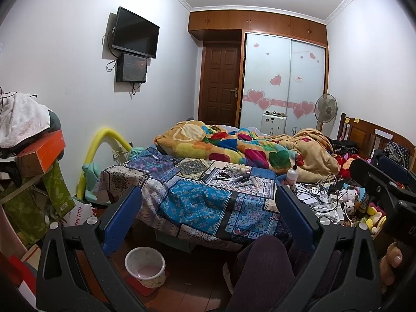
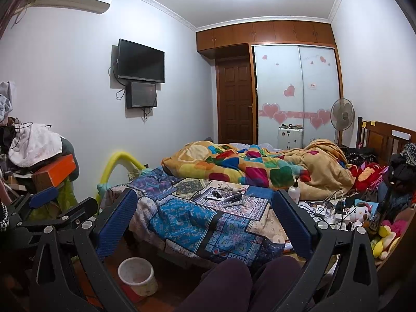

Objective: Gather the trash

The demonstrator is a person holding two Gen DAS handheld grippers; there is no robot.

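Observation:
A white waste bin (image 1: 145, 267) stands on the floor below the bed's near edge; it also shows in the right wrist view (image 2: 137, 275). Small loose items, tubes and wrappers (image 1: 238, 176), lie on the patchwork bedspread (image 1: 197, 202); they show in the right wrist view too (image 2: 230, 197). My left gripper (image 1: 209, 205) is open and empty, held above the bed's near edge. My right gripper (image 2: 204, 208) is open and empty at the same height. The right gripper shows at the right of the left wrist view (image 1: 382, 179), the left gripper at the left of the right wrist view (image 2: 44, 195).
A white pump bottle (image 1: 291, 176) stands by the colourful quilt (image 1: 247, 148). Cables, chargers and plush toys (image 1: 345, 202) crowd the bedside at right. A pile of boxes and clothes (image 1: 33, 156) is at left. My knees (image 2: 234, 286) are below the grippers.

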